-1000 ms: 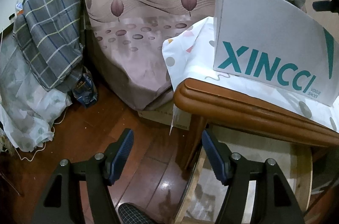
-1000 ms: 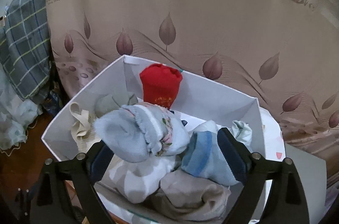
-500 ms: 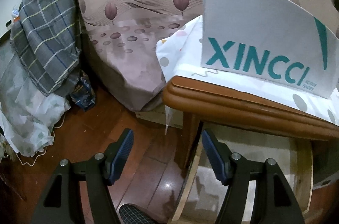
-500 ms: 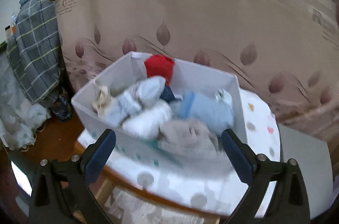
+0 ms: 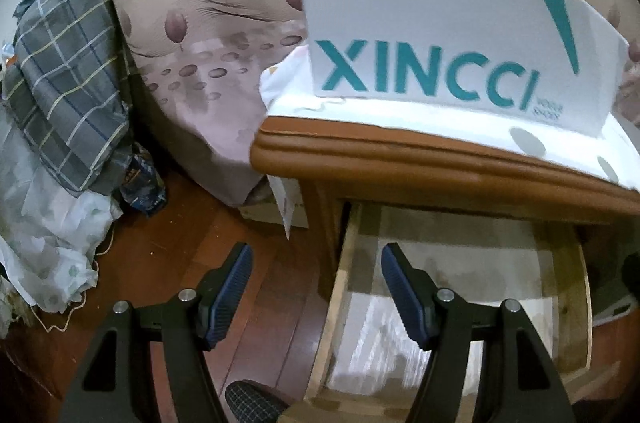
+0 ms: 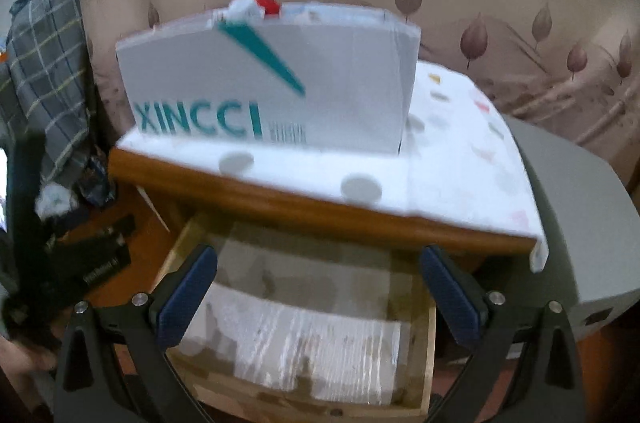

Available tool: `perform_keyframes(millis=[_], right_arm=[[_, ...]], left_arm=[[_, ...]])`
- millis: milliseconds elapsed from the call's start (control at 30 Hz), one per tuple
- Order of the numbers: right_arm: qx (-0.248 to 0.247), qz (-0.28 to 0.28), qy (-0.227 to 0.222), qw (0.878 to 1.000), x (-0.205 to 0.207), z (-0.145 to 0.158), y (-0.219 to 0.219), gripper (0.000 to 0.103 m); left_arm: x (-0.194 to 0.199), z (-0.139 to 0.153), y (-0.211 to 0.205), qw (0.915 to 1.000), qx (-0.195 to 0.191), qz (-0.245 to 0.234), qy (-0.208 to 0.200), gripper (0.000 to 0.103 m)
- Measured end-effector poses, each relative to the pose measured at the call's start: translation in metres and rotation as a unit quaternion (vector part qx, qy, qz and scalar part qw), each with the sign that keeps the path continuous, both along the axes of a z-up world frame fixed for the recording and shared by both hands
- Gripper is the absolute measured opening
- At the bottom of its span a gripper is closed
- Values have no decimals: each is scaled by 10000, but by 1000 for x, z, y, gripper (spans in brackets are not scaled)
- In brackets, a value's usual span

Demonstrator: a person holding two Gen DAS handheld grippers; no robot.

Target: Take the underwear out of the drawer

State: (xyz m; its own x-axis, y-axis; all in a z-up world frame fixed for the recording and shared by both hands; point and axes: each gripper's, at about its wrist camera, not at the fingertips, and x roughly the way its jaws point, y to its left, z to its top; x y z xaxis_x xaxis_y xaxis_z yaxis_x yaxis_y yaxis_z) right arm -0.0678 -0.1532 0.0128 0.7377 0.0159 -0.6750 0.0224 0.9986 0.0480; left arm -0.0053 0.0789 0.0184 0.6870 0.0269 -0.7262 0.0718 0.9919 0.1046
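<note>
My right tool (image 6: 318, 297) hangs spread and empty above the open drawer (image 6: 426, 363), which looks emptied; the underwear (image 6: 256, 5) sits ahead in the XINCCI box (image 6: 340, 83). My left tool (image 5: 316, 289), half-spread, holds nothing.

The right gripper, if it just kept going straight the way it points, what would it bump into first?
Probably the pale paper lining on the bottom of the open drawer. The right gripper slants down into it with jaws wide and empty, though blur makes depth uncertain.
</note>
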Motion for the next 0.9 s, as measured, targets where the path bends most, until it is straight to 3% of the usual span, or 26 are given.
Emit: perform_keyframes(millis=[400,533,900], right_arm=[[274,-50,460,9986,1,-62,-12,100],[367,-165,596,9974,3,-71,-17,100],[345,-207,819,9958,4,-83,-16,100]], left_arm=[[-15,-19,-34,9991,283,-253,170,69],[-12,-24,-35,9991,159,-239,325,69],[-14,-30,-44,9985,277,-328,352,69]])
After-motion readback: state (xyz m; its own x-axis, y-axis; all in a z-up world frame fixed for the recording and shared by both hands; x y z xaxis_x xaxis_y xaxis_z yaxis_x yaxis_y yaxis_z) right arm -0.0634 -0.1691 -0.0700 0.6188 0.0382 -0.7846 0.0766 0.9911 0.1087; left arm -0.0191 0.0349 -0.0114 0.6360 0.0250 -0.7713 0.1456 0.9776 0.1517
